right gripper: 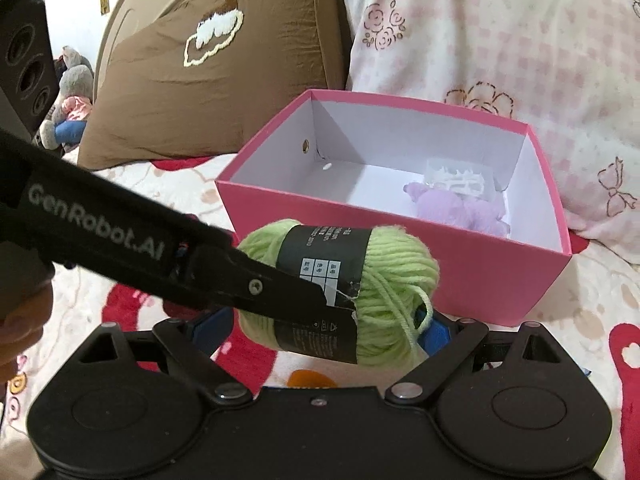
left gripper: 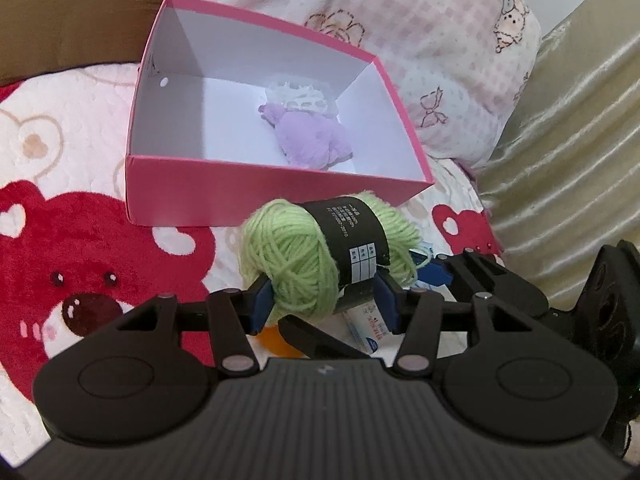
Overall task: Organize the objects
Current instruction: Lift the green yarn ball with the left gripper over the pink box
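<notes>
A green yarn ball [left gripper: 296, 256] with a black paper band is held above the bed, just in front of the pink box [left gripper: 256, 196]. My left gripper [left gripper: 324, 300] is shut on the yarn ball, blue pads pressing both sides. In the right wrist view the same yarn ball [right gripper: 384, 292] sits between the blue pads of my right gripper [right gripper: 324, 330], which looks closed around it. The left gripper's finger [right gripper: 280, 292] crosses in front. The pink box [right gripper: 400, 264] holds a purple plush [left gripper: 316, 140] and a white lacy item [left gripper: 300, 96].
A red-and-white bear blanket [left gripper: 80, 240] covers the bed. A pink patterned pillow [left gripper: 420, 20] and a brown pillow [right gripper: 224, 60] lie behind the box. A small white packet [left gripper: 368, 324] and an orange item [left gripper: 276, 340] lie under the left gripper. A beige curtain [left gripper: 568, 140] hangs at right.
</notes>
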A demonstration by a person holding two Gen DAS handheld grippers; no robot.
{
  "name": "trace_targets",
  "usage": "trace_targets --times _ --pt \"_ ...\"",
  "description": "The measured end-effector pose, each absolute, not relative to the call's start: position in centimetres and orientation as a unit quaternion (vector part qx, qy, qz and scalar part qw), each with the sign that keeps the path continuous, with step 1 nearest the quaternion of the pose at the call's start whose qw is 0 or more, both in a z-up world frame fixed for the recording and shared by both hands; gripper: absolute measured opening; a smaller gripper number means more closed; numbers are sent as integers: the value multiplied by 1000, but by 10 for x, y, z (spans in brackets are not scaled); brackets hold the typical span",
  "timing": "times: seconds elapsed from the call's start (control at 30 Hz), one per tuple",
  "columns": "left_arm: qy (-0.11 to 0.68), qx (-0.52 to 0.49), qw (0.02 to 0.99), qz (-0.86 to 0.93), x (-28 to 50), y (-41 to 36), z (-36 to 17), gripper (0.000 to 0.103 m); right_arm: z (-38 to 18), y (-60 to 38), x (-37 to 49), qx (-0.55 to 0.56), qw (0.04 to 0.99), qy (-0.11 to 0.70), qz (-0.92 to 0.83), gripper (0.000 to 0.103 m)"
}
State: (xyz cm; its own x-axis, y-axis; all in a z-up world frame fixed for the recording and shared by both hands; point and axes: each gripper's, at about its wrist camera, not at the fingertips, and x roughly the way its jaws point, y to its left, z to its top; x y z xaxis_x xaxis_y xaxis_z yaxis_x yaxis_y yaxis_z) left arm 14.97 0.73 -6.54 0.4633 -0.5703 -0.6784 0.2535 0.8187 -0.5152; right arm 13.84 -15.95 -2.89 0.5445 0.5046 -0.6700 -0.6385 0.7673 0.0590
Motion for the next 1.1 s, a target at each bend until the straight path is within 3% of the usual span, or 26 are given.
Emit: trace_targets --times 1.1 --pt "417 -153 868 -224 123 2 8 51 16 -170 113 -58 885 321 333 96"
